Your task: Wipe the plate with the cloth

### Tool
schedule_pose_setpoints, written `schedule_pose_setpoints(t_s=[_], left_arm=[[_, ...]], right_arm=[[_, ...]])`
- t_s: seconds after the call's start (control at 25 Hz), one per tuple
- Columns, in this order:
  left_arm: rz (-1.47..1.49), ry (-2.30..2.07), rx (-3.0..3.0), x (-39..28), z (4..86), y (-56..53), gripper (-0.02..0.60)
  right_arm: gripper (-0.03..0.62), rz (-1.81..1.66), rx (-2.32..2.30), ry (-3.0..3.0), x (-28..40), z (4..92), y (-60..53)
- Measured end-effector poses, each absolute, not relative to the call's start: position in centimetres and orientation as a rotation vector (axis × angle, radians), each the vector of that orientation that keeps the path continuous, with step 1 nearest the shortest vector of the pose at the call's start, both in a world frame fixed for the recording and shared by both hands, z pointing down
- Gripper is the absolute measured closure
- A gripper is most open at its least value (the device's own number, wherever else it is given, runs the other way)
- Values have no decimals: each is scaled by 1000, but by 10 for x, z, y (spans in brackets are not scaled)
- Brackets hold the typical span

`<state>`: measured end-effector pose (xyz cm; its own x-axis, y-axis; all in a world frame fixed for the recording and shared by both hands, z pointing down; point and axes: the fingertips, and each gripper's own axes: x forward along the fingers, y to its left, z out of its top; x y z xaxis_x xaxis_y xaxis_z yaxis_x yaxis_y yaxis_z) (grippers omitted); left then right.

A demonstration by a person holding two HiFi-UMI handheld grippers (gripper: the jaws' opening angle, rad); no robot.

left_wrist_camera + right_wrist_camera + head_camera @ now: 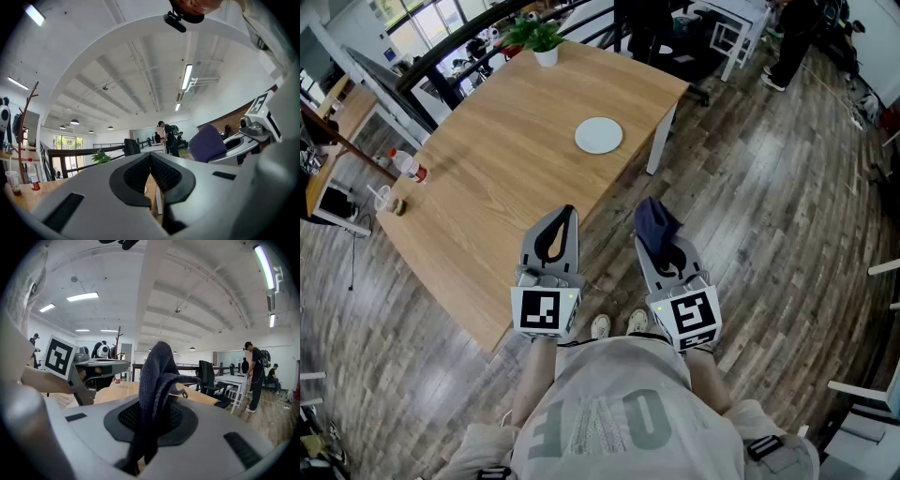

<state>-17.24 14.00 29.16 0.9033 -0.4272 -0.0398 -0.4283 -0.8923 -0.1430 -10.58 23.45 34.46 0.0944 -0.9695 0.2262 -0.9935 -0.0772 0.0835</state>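
Two hand-held grey grippers sit near the person. The left gripper, over the near edge of the light wooden table, has its jaws pressed together, empty. The right gripper clamps an upstanding dark blue cloth. A round white plate lies far off on the table, well apart from both.

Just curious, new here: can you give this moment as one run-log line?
right gripper: shut on cloth | left gripper: shut, empty | plate: on table, apart from both grippers | wiping: not begun
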Motion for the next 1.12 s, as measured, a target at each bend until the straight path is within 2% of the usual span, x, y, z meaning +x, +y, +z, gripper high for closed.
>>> schedule_pose_setpoints(t_s=[0.48, 1.12], left_arm=[[-7, 627, -2931, -153, 298, 150, 574], [-10, 617, -2884, -97, 297, 181, 574]], right_arm=[[534, 170, 2165, -1960, -90, 347, 248], [534, 226, 2204, -1928, -22, 373, 299]])
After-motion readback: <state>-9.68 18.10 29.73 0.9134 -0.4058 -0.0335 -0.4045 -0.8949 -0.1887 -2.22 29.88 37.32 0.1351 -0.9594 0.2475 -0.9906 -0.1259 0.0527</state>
